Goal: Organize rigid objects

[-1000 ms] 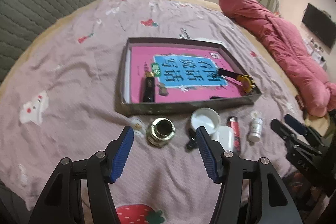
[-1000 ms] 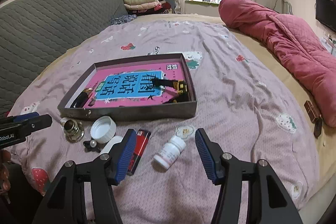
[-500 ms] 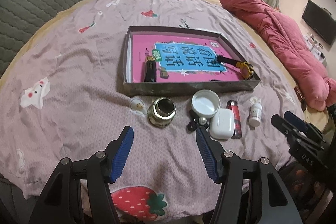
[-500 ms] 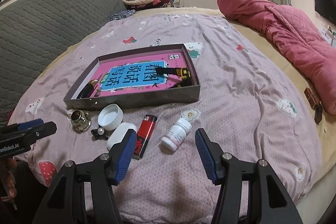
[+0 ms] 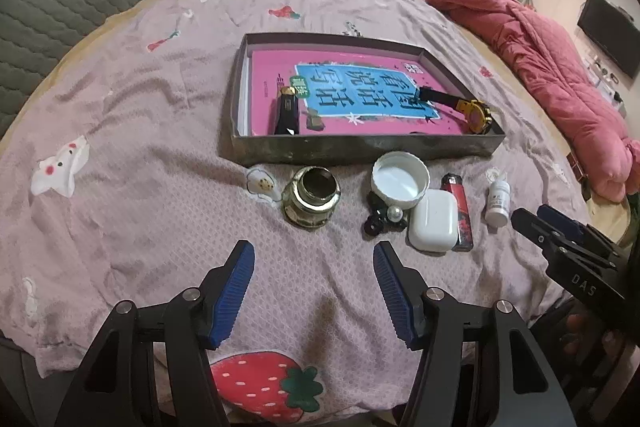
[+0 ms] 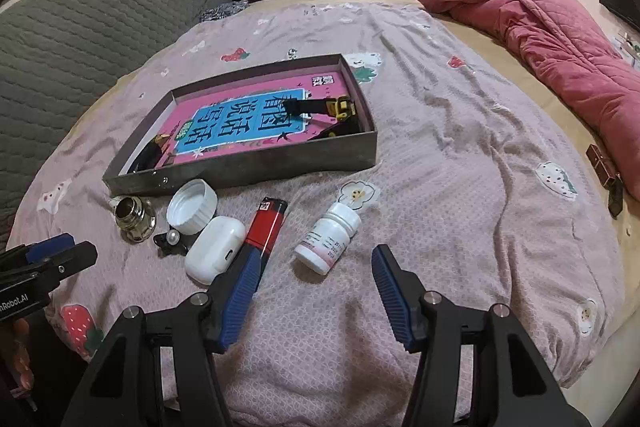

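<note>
A: Your bed (image 5: pixel 132 155) carries everything, pink sheet with a strawberry print. Rolled red quilt (image 6: pixel 552 39) lies along the far right edge.

B: Box?

A: Grey shallow box (image 5: pixel 360 147) sits mid-bed. A pink book (image 5: pixel 352 91) lies flat in it. On the book: a black lighter (image 5: pixel 287 113) at the left, a yellow watch (image 5: pixel 476 113) in the right corner.

B: Loose items?

A: All in a row just in front of the box's near wall. White earbud case (image 6: pixel 214 249) touches the red lighter (image 6: pixel 266 225). White cap (image 6: pixel 192 205) lies open side up. Brass fitting (image 5: pixel 311 197) sits at the left end, white pill bottle (image 6: pixel 328 237) on its side at the right end. Black hair clip with a pearl (image 5: pixel 384 217) lies between cap and case.

B: Your jaws?

A: Your left gripper (image 5: pixel 314 291) stands wide open, empty, above bare sheet short of the fitting. Your right gripper (image 6: pixel 316 293) is wide open too, empty; the pill bottle lies just beyond the gap, the red lighter's end by the left pad.
</note>
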